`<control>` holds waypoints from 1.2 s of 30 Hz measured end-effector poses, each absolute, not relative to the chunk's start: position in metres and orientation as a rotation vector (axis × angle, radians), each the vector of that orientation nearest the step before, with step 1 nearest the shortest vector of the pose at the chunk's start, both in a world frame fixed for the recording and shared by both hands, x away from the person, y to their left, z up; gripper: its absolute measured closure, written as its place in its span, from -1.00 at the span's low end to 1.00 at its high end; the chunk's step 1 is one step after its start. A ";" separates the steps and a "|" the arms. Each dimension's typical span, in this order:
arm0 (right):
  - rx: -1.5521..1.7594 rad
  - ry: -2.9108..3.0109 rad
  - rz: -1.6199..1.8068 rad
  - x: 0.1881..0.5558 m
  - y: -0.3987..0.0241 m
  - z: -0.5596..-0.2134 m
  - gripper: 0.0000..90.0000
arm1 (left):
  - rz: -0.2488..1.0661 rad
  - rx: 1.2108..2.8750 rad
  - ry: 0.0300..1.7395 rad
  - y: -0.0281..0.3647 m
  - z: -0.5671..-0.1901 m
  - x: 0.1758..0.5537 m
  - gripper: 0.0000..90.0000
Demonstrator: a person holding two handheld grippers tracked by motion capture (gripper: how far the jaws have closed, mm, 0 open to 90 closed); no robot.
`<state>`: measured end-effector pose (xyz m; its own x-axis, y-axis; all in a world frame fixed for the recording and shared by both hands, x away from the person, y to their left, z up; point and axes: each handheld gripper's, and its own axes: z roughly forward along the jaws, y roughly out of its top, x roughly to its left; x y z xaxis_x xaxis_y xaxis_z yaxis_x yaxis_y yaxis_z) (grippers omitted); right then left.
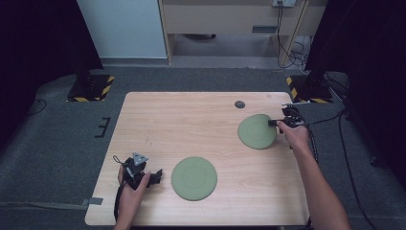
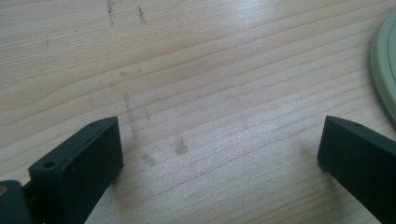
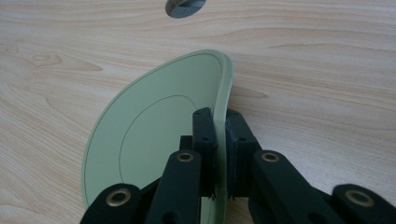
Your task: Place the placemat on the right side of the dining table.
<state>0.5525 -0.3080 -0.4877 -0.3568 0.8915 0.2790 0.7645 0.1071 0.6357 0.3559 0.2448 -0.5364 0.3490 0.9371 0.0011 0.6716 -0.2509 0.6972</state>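
Right gripper [image 3: 220, 140] pinching rim of green plate [image 3: 154, 135], jaws pressed on either side of its edge. Plate at far right of wooden table [image 1: 191, 124], tilted, gripped edge lifted, opposite edge down toward the wood. Small round hole [image 3: 186, 7] in tabletop just beyond plate. Left gripper [image 2: 219, 154] near front left corner, jaws spread wide over bare wood, holding nothing. Second green plate [image 1: 194, 178] flat on table, just beside left gripper.

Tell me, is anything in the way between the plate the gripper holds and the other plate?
Nothing visible is. The right gripper is shut on the far plate, and bare table lies between it and the near plate.
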 end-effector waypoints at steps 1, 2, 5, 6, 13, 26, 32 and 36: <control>1.679 2.197 1.086 0.552 -0.310 -0.488 0.88 | 0.568 2.011 1.397 0.245 -0.536 0.356 -1.00; 1.676 2.196 1.083 0.552 -0.310 -0.489 0.88 | 0.568 2.012 1.397 0.245 -0.536 0.356 -1.00; 1.680 2.196 1.080 0.552 -0.312 -0.490 0.88 | 0.568 2.011 1.397 0.245 -0.536 0.356 -1.00; 1.680 2.196 1.080 0.552 -0.312 -0.490 0.88 | 0.568 2.011 1.397 0.245 -0.536 0.356 -1.00; 1.691 2.191 1.082 0.549 -0.317 -0.492 0.87 | 0.569 2.011 1.397 0.245 -0.536 0.356 -1.00; 1.703 2.185 1.079 0.543 -0.326 -0.498 0.85 | 0.568 2.011 1.397 0.245 -0.536 0.356 -1.00; 1.716 2.182 1.074 0.542 -0.330 -0.501 0.82 | 0.568 2.011 1.397 0.245 -0.536 0.356 -1.00; 1.719 2.179 1.066 0.542 -0.332 -0.503 0.79 | 0.568 2.011 1.397 0.245 -0.536 0.356 -1.00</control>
